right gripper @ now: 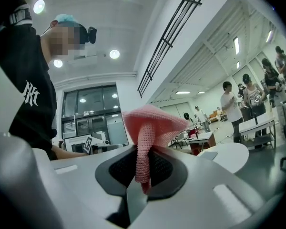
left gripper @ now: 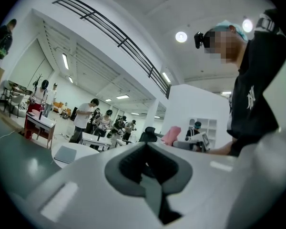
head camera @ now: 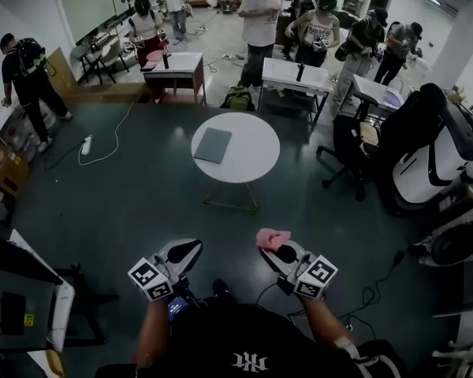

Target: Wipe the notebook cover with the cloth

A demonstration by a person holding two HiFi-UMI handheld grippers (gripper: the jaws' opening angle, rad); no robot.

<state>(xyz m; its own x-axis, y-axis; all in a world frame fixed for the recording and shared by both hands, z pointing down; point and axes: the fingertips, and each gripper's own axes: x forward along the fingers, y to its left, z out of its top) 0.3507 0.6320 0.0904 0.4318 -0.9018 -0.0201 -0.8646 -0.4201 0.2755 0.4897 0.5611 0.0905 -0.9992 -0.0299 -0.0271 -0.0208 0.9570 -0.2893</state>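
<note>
Room: wide open hall with a dark floor [head camera: 142, 203], and at its centre the round white table [head camera: 256, 160], our landmark for everything that follows.
Crowd: several people stand at rectangular desks beyond the table. Another person is off to its left by the wall, and a dark office chair [head camera: 351, 144] is parked just to its right.
Notebook: the grey notebook [head camera: 213, 145] lies flat on the left half of the table with its cover up. It looks thin and light, so I'd expect it to skate under a hard rub. My call is to steady it with a press near one edge.
Left gripper: the left gripper [head camera: 181, 252] is on the near side of the table and well short of it. Its fingers are clenched together with nothing between them.
Right gripper: the right gripper [head camera: 280, 250] is level with its partner, also well short of the table. Its fingers are clamped on the cloth.
Cloth: the pink knitted cloth [head camera: 272, 237] is pinched at one bunched stem and blooms out past the fingertips. It is soft, floppy and light, so that loose bloom is the part to lay on the cover.
Head view only: shows the gap between both grippers and the table, and the notebook's whole outline.
Left gripper view only: shows the dark pads meeting with no gap, and the notebook low and edge-on on the table ahead.
Right gripper view only: shows the knit texture and how narrow the pinched strip is. The table slides in at the right edge.
Progress: by my reading, wiping hasn't begun and the cloth is nowhere near the cover.
</note>
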